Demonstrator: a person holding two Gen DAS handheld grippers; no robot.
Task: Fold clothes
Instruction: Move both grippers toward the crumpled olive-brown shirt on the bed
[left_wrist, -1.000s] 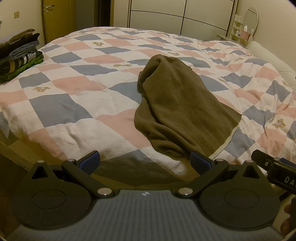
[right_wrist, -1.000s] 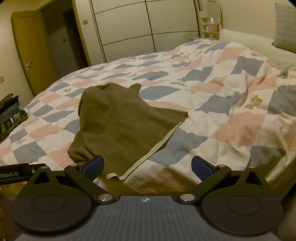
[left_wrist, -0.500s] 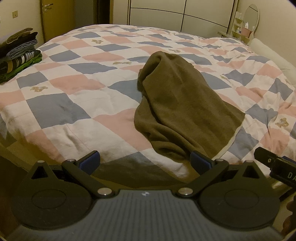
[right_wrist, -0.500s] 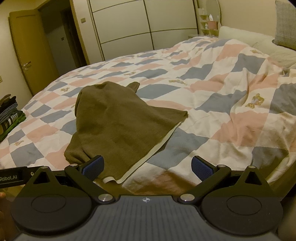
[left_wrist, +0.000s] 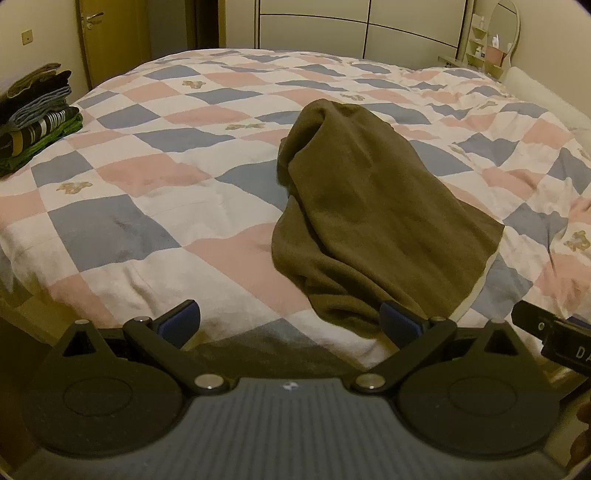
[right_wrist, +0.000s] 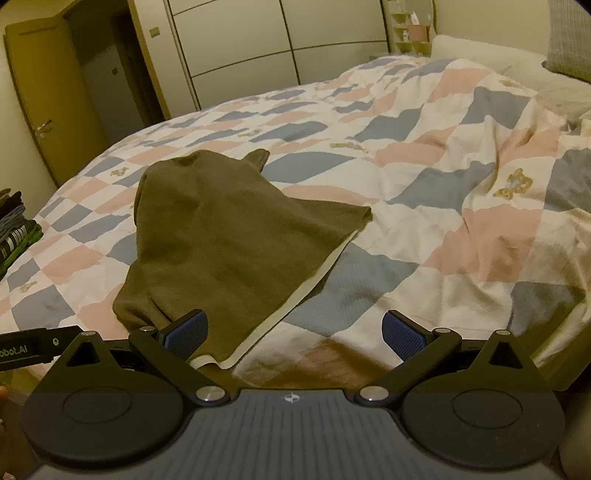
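An olive-brown garment (left_wrist: 373, 218) lies loosely heaped on the checked quilt (left_wrist: 147, 177), its pale-edged hem toward the bed's near edge. My left gripper (left_wrist: 290, 323) stands open just short of the bed edge, the garment's near end in front of its right pad (left_wrist: 400, 323). In the right wrist view the same garment (right_wrist: 229, 240) stretches away to the left of centre, and my right gripper (right_wrist: 295, 332) is open, its left pad (right_wrist: 186, 330) level with the hem corner. Nothing sits between either pair of fingers.
A stack of folded clothes (left_wrist: 35, 114) rests at the bed's far left edge, also visible as folded clothes (right_wrist: 14, 232). Pillows (right_wrist: 517, 62) lie at the head on the right. A wardrobe (left_wrist: 354, 29) and a door (right_wrist: 48, 92) stand behind the bed.
Both grippers have edged forward toward the bed, so the garment looks slightly nearer. Both stay open and the garment has not moved.
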